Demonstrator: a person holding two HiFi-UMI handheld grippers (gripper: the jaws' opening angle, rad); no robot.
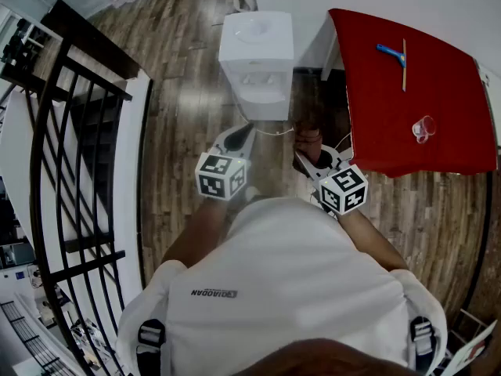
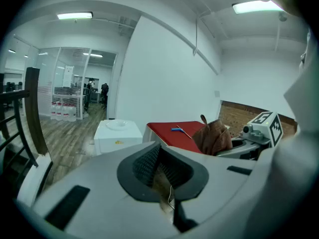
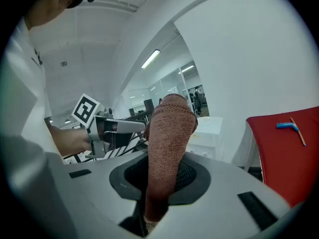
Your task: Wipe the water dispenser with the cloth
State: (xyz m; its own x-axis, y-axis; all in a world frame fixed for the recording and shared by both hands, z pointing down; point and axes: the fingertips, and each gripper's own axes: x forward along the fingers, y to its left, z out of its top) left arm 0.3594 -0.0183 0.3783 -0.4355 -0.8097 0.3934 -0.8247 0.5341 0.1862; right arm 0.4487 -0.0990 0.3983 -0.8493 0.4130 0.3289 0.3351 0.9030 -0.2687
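Cloth (image 3: pixel 168 143) gripped, dispenser (image 1: pixel 257 57) not yet touched.
The dispenser stood by the wall beside the red table (image 1: pixel 423 69), apart from both grippers. The right gripper (image 3: pixel 166 177) clamped the cloth; the left gripper (image 2: pixel 162 176) was closed on nothing. All the wiping seemed left to do.

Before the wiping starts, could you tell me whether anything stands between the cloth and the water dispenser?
Nothing visible does. The right gripper grips the cloth, and only bare floor separates it from the water dispenser; the red table stands aside.
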